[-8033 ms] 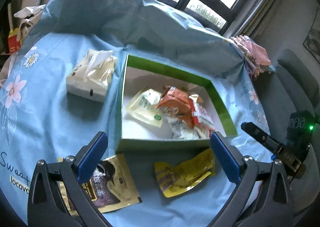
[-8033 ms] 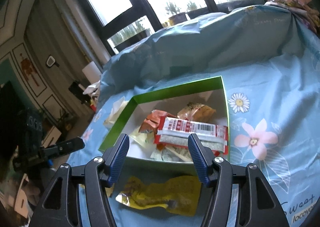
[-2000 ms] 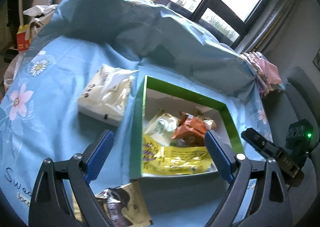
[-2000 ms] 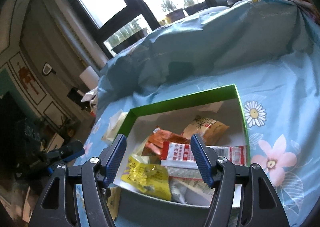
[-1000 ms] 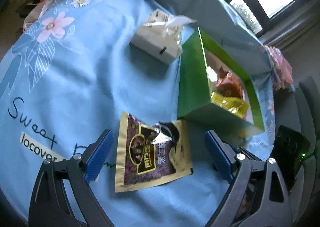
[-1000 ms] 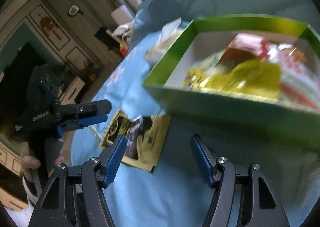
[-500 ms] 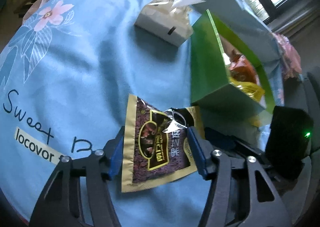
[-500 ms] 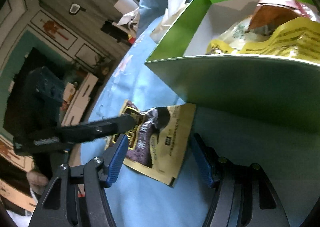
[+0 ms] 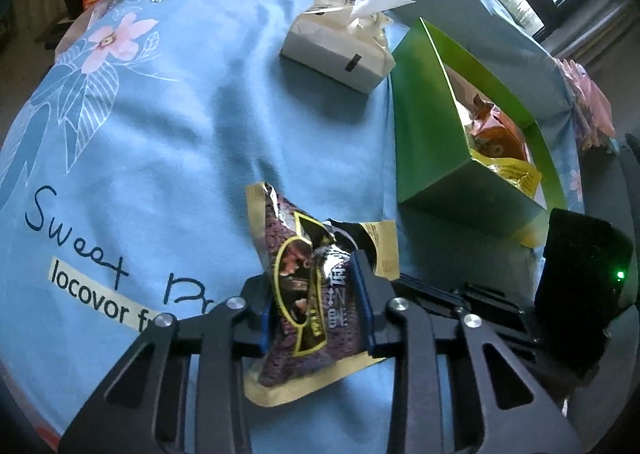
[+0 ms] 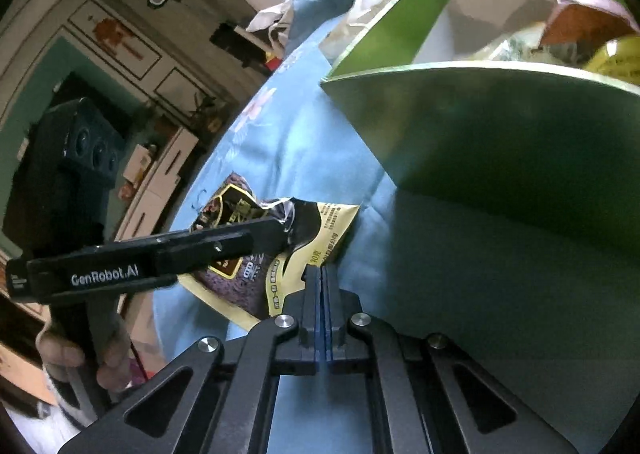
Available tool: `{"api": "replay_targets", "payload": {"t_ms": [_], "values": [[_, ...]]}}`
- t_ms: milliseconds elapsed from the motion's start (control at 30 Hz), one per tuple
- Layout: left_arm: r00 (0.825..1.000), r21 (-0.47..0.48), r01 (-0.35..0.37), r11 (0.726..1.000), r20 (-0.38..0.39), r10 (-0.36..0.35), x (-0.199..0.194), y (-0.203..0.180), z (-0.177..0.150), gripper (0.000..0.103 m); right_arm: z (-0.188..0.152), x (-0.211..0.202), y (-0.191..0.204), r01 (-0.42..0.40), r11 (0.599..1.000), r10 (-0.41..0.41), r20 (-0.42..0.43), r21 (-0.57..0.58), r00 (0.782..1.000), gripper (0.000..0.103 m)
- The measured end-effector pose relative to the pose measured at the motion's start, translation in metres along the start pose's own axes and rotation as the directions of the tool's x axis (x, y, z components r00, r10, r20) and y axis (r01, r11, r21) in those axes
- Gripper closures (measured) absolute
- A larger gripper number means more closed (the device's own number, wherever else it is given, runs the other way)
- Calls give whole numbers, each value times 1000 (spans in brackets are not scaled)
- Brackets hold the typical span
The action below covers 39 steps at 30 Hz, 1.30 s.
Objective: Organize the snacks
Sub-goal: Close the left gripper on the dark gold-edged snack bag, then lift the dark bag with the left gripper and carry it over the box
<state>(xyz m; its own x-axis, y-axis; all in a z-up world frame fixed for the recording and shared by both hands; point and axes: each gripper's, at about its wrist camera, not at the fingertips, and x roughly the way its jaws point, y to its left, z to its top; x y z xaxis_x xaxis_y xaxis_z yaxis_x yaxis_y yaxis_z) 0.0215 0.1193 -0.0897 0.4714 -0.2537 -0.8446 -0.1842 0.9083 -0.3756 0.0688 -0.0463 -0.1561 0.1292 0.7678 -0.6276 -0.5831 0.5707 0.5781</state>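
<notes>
The green cardboard box (image 9: 432, 142), white inside, holds an orange packet (image 9: 496, 126) and a crinkled yellow packet (image 9: 516, 174). Just beside it on the blue floral cloth (image 9: 160, 142) over the surface lies a glossy dark-purple snack pouch (image 9: 312, 294) with gold edges. The left gripper (image 9: 316, 306) is closing its fingers, pinching and buckling the pouch; the right gripper (image 10: 323, 286) has its fingers pressed together on the pouch's edge.

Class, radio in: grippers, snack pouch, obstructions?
Left gripper closing, brown pouch between pads. Right gripper shut at pouch's edge. Green box beside; nothing blocking.
</notes>
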Motion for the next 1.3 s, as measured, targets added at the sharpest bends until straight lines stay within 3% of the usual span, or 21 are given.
{"api": "replay_targets", "payload": {"t_ms": [267, 700, 1300], "values": [[997, 30, 47, 998, 64, -49, -23, -7, -2, 80, 2, -20, 7, -9, 1000, 9, 53, -14, 999, 101], [977, 120, 110, 987, 170, -129, -54, -47, 9, 81, 9, -78, 22, -19, 998, 29, 186, -55, 982, 101], [958, 275, 171, 946, 177, -224, -29, -136, 58, 82, 33, -154, -14, 38, 999, -47, 386, 32, 921, 101]]}}
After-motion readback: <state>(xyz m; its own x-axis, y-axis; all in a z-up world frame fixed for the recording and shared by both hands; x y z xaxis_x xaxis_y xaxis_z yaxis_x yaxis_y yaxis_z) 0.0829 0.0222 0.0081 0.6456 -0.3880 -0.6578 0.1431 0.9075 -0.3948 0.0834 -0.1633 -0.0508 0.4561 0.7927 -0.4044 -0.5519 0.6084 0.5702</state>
